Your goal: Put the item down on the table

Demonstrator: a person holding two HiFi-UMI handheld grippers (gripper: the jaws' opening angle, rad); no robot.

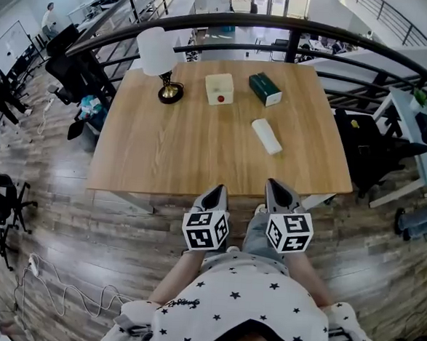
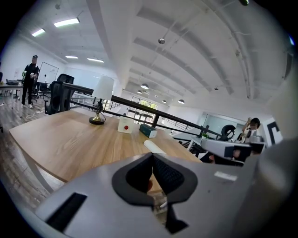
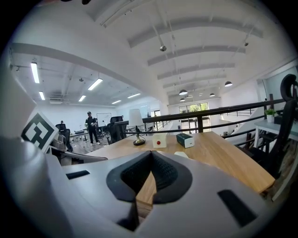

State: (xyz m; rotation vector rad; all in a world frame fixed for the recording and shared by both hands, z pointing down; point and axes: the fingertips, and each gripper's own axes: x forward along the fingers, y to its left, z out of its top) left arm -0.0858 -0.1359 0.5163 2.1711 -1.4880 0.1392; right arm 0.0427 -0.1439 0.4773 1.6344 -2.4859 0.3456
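A white rounded bar-shaped item [image 1: 267, 135] lies on the wooden table [image 1: 200, 158], right of centre. The left gripper view catches the white item [image 2: 153, 146] just past the jaws, and the right gripper view shows the white item [image 3: 180, 154] low on the tabletop. Both grippers hover off the table's near edge, over the person's lap. My left gripper [image 1: 213, 192] has its jaws together with nothing between them. My right gripper [image 1: 279, 187] is likewise shut and empty, its tips pointing at the table edge.
At the table's far side stand a white-shaded lamp [image 1: 160, 57], a cream box with a red dot [image 1: 219, 88] and a dark green box [image 1: 265, 89]. A black railing [image 1: 282, 25] curves behind the table. Office chairs [image 1: 78, 73] stand to the left.
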